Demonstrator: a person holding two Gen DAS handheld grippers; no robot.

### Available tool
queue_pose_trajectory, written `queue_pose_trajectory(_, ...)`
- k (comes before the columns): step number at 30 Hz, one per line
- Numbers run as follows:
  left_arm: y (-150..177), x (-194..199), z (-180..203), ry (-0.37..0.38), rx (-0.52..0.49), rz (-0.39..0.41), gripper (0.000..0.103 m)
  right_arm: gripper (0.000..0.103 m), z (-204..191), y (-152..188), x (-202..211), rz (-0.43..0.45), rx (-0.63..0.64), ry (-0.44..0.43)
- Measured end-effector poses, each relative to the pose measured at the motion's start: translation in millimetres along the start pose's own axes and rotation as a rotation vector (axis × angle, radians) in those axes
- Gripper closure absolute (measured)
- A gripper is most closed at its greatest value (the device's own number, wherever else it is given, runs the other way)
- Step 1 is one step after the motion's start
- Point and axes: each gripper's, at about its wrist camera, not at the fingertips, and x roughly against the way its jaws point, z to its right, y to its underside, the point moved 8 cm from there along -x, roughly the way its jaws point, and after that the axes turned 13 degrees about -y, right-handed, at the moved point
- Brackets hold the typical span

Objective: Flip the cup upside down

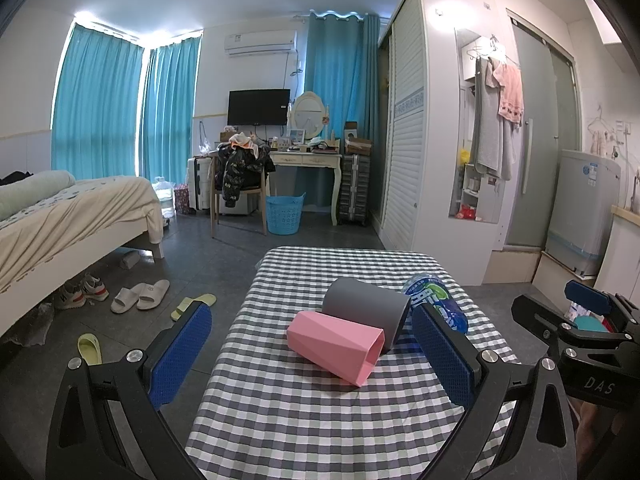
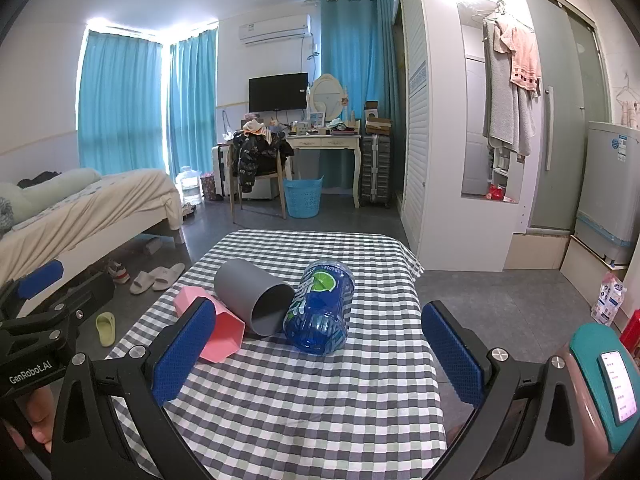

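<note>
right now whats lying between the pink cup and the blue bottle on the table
The grey cup lies on its side between the pink cup and the blue bottle, close against both. The right wrist view shows it best.

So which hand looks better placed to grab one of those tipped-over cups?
Probably the left gripper: open, with the pink cup lying centred between its fingers. The right gripper, also open, faces the blue bottle instead.

You face a bedroom with a grey tiled floor [image 1: 200, 248]. Take the white dressing table [image 1: 306, 158] as your landmark: a television [image 1: 259, 107] hangs above its left end, an air conditioner [image 1: 261, 43] higher still. Teal curtains [image 1: 98, 100] glow with daylight far left. A bed [image 1: 76, 216] stands left, a white wardrobe [image 1: 408, 140] right.
</note>
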Motion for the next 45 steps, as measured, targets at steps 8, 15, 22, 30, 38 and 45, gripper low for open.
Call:
queue_pose_trajectory(8, 0, 0, 0, 0.0, -0.001, 0.0, 0.0, 0.0, 0, 0, 0, 0.0, 0.0, 0.0)
queue_pose_trajectory(15, 0, 0, 0, 0.0, -0.001, 0.0, 0.0, 0.0, 0, 0, 0, -0.002, 0.0, -0.001)
queue_pose_trajectory(22, 0, 0, 0, 0.0, 0.0, 0.0, 0.0, 0.0, -10, 5, -9, -0.004, 0.001, -0.001)
queue_pose_trajectory(30, 0, 0, -1, 0.0, 0.0, 0.0, 0.0, 0.0, -10, 11, -13, -0.006, 0.002, -0.003)
queue_pose_trajectory(38, 1, -1, -1, -0.002, -0.002, -0.001, 0.0, 0.0, -12, 18, -16, -0.011, 0.004, -0.01)
queue_pose_trajectory(45, 3, -3, -9, -0.015, 0.005, -0.016, 0.0, 0.0, -12, 18, -17, -0.025, 0.016, -0.011)
